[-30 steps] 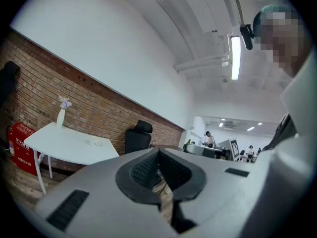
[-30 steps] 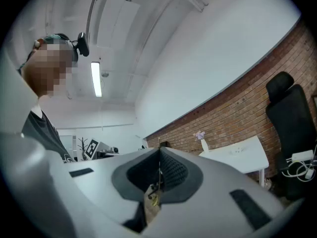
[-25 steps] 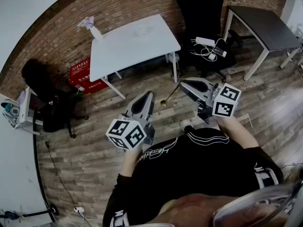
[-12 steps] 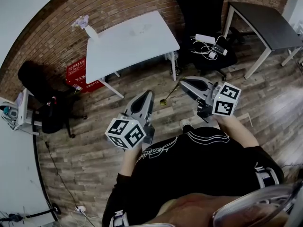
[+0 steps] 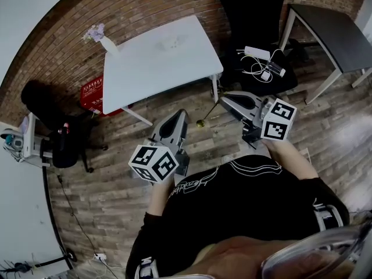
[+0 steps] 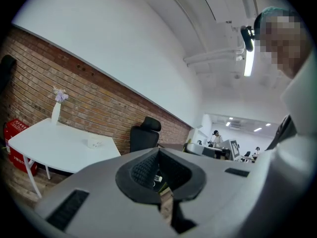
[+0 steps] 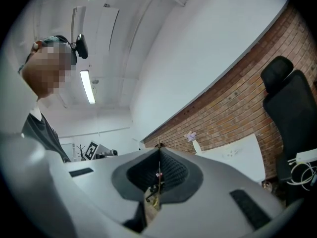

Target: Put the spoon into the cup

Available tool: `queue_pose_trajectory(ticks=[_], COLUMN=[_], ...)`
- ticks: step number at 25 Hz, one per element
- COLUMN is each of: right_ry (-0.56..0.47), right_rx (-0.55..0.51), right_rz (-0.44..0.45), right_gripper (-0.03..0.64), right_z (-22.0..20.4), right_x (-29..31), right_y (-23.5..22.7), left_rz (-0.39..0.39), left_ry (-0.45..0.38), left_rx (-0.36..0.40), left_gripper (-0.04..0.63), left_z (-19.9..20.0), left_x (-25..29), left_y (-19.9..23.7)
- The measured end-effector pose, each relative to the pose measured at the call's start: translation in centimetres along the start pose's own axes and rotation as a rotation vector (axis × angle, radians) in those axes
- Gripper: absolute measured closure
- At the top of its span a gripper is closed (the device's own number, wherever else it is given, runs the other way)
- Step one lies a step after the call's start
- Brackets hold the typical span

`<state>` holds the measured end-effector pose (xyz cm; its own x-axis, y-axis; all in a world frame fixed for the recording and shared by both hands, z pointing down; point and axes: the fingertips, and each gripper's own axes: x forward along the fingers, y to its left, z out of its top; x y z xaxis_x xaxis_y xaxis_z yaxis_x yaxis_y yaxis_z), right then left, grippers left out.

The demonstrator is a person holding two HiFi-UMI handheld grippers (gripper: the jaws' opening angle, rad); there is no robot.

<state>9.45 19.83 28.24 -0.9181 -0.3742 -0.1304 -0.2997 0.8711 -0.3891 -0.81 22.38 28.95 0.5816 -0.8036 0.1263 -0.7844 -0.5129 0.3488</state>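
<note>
there were two grippers, the left gripper [image 5: 182, 116] and the right gripper [image 5: 224, 99]. each carried one marker cube, so two cubes in all: the left cube [image 5: 153, 163] and the right cube [image 5: 278, 121]. one spoon [image 5: 208, 114] was in view, thin and gold. there were two tables, one white table [image 5: 163, 51] and one dark table [image 5: 325, 28]. there were two chairs: one black chair [image 5: 250, 10] beside the dark table and a second chair [image 5: 67, 144] off to the left. one vase [image 5: 108, 44] stood on the white table, with one red crate [image 5: 93, 92] beneath it. one power strip [image 5: 257, 52] lay on the black chair.
</note>
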Motion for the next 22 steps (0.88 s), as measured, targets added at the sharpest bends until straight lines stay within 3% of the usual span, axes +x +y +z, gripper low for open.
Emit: queue_pose_trajectory(ticks=[12, 22], right_ry=[-0.02, -0.037], right_rx=[0.018, 0.019], right_rz=[0.03, 0.041], right_gripper=[0.617, 0.617], right_z=[5.4, 6.2], right_x=[1.7, 2.6], right_y=[-12.4, -16.8], left_rz=[0.041, 0.086], left_ry=[0.012, -0.017], left_rx=[0.014, 0.012], left_gripper=[0.591, 0.591], left_z=[3.1, 3.4], left_x=[11.8, 14.1], left_y=[3.0, 5.0])
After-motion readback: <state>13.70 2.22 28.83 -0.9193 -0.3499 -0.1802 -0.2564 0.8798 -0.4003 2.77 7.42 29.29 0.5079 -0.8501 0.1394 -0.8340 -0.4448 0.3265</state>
